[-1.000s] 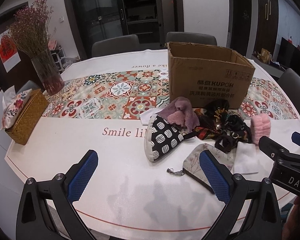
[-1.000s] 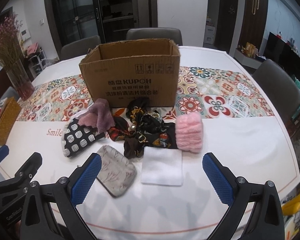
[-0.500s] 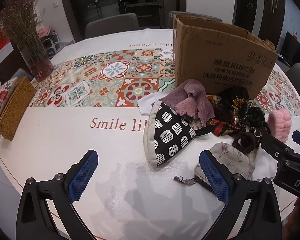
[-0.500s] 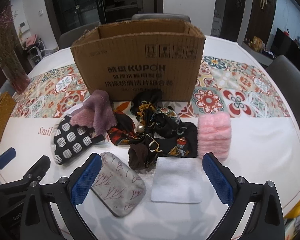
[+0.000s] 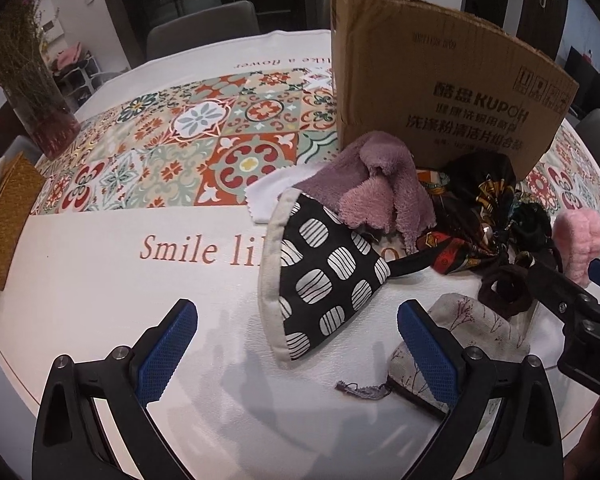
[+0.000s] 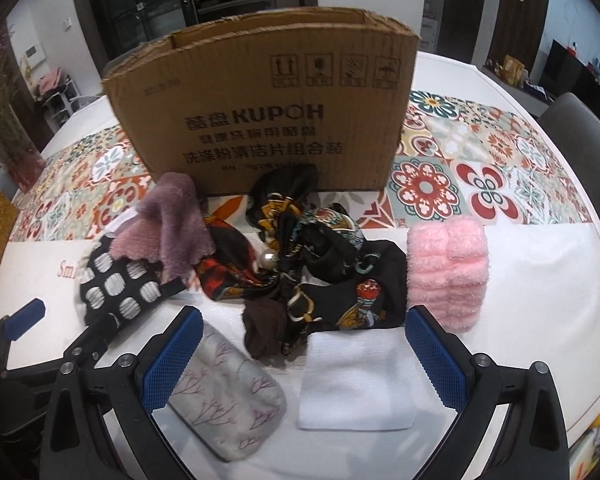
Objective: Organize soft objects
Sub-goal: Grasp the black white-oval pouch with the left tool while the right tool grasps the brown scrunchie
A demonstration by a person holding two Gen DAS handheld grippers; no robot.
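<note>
A pile of soft things lies in front of a brown cardboard box (image 6: 268, 116): a black pouch with white spots (image 5: 320, 276), a mauve fleece cloth (image 5: 380, 184), dark patterned scarves (image 6: 316, 264), a pink fluffy roll (image 6: 446, 270), a grey branch-print pouch (image 6: 224, 392) and a folded white cloth (image 6: 356, 384). My left gripper (image 5: 296, 344) is open, low over the table just short of the spotted pouch. My right gripper (image 6: 300, 356) is open too, with the grey pouch and white cloth between its fingers.
The round table (image 5: 120, 308) has a white cloth with a tiled runner (image 5: 188, 148). A glass vase of dried flowers (image 5: 32, 92) and a woven tissue box (image 5: 0, 220) stand at the left. Grey chairs (image 5: 204, 36) ring the far side.
Both grippers have moved forward and down toward the pile. The box and the soft things now loom larger. Both stayed open and nothing was picked up.
</note>
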